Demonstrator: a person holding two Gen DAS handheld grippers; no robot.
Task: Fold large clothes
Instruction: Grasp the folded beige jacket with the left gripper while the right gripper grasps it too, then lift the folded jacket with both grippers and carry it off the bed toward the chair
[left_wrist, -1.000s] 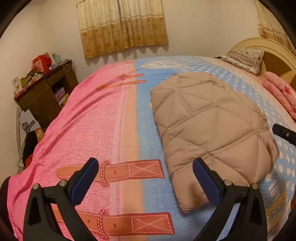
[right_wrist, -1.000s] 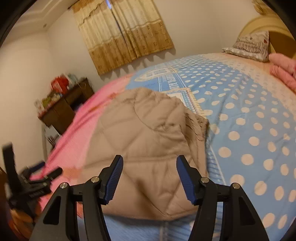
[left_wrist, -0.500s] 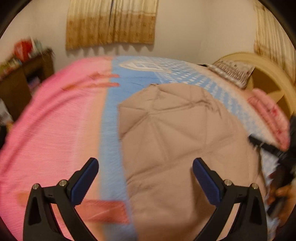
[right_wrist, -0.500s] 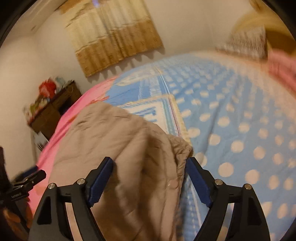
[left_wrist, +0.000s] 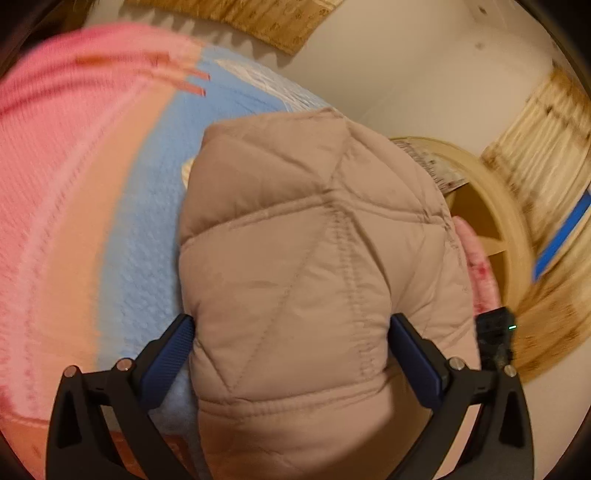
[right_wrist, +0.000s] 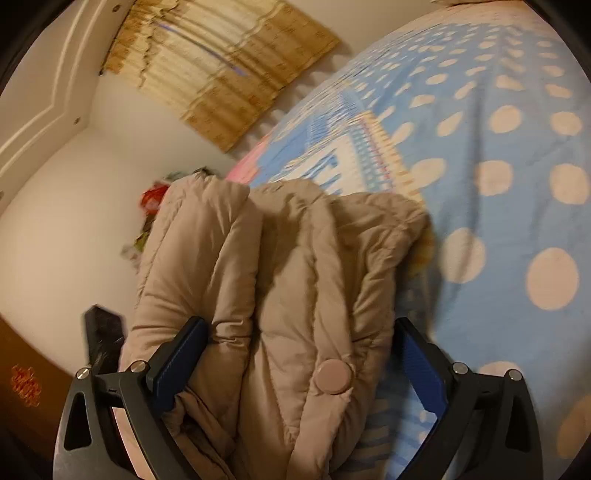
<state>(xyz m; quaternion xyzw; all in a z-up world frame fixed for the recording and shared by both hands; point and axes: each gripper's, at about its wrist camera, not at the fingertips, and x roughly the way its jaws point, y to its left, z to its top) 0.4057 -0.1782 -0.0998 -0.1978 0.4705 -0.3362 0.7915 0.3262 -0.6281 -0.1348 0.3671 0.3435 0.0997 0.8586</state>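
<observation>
Left wrist view: bedspread (left_wrist: 110, 221) under curtains (left_wrist: 535, 173), both grippers spread wide around jacket (left_wrist: 295, 258)

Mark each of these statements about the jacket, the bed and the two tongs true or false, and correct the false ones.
1. The folded garment is a beige quilted jacket. True.
2. The jacket lies on bare wooden floor. False: it lies on a bedspread in blue with cream dots, pink on the other side.
3. The left tongs straddle the jacket with fingers spread wide. True.
4. The right tongs are clamped shut beside the jacket. False: their jaws are opening, with the jacket's layered edge between them.
5. A round snap button shows on the jacket. True.
</observation>
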